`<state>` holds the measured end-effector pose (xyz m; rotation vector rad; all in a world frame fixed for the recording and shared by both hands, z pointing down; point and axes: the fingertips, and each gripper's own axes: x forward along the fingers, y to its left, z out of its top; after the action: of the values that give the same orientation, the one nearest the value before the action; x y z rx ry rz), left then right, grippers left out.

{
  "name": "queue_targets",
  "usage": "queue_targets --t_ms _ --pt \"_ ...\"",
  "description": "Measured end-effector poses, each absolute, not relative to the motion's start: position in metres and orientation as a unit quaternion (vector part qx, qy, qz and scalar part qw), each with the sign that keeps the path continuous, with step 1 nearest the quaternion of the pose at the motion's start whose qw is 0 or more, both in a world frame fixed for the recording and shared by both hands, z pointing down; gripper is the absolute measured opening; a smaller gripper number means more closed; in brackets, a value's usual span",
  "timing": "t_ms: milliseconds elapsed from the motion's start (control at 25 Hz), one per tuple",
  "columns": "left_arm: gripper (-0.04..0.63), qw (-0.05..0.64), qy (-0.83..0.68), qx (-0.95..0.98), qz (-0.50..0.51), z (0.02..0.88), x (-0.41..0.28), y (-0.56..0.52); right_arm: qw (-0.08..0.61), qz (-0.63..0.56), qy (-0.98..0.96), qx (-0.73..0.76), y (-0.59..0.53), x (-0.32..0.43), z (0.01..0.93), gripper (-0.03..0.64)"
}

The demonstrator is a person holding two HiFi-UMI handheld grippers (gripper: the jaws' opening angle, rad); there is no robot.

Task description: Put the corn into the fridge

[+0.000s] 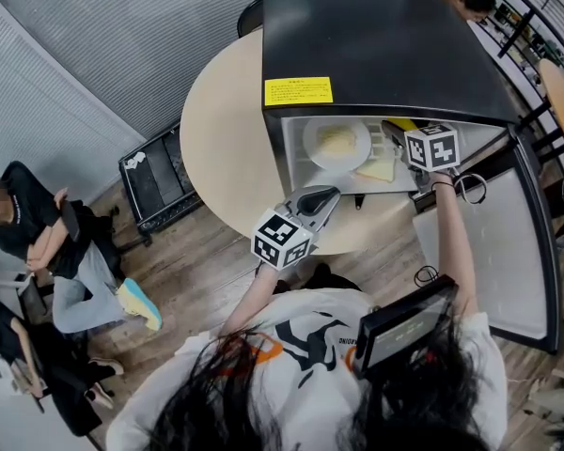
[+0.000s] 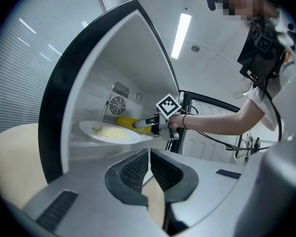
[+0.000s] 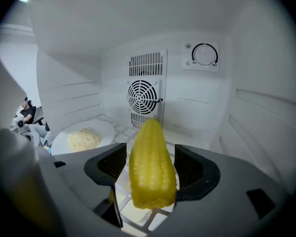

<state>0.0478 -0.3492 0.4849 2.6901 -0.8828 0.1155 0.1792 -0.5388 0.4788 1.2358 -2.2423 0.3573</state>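
Note:
The yellow corn point(image 3: 152, 164) lies on the white wire shelf inside the black mini fridge point(image 1: 376, 45), pointing at the back wall. My right gripper point(image 3: 150, 159) is reached into the fridge and open, its jaws on either side of the corn with a gap showing at the left pad. In the left gripper view that right gripper point(image 2: 143, 124) and the corn point(image 2: 130, 123) sit beside the plate. My left gripper point(image 1: 331, 194) hovers over the table in front of the fridge, shut and empty.
A white plate of pale noodles point(image 1: 336, 143) takes up the shelf's left half; a pale yellow slice point(image 1: 379, 168) lies near the shelf's front. The fridge door point(image 1: 508, 242) stands open at right. The fridge sits on a round beige table point(image 1: 226, 148). A seated person point(image 1: 38, 233) is at far left.

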Motion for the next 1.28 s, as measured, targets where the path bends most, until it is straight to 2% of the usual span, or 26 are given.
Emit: queue_targets --t_ms 440,680,840,1280 --pt "0.011 0.154 -0.299 0.941 0.041 0.485 0.048 -0.341 0.225 0.106 -0.834 0.492 -0.517 0.185 0.448 0.293" --pt "0.011 0.156 -0.299 0.941 0.036 0.482 0.042 -0.337 0.155 0.137 -0.839 0.504 -0.487 0.177 0.432 0.293" --pt "0.011 0.157 -0.298 0.941 0.032 0.479 0.036 -0.333 0.149 0.138 -0.838 0.507 -0.46 0.167 0.43 0.293" --pt "0.011 0.155 -0.279 0.947 0.036 0.478 0.009 -0.307 0.07 0.218 -0.823 0.52 -0.388 0.123 0.456 0.288"
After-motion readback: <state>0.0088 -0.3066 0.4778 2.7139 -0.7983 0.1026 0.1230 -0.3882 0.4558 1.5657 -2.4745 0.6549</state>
